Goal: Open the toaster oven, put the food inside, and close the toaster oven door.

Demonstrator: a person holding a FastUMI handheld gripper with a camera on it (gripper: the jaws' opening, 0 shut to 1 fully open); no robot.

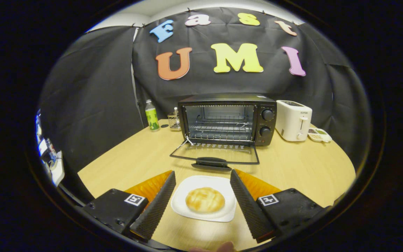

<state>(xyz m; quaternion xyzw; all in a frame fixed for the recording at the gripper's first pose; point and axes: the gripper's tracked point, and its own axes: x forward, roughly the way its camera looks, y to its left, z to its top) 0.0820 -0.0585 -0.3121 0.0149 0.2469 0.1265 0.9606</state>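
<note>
Bun (205,200) resting on the white plate (222,215), lying between the spread fingers of the gripper (203,199), touching neither. Probably handling light, soft and easily dented; pinching gently across its middle, or taking the plate's rim instead. Toaster oven (228,119) sitting just beyond, door (215,154) already lying flat with its handle nearest the plate, rack waiting bare. Standing well aside: white toaster (293,120), green bottle (151,115), small tray (319,134). Keeping above the door handle when reaching in.

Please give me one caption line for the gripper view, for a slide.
Open gripper straddles a white plate holding a bun, before the toaster oven with its door down.
</note>
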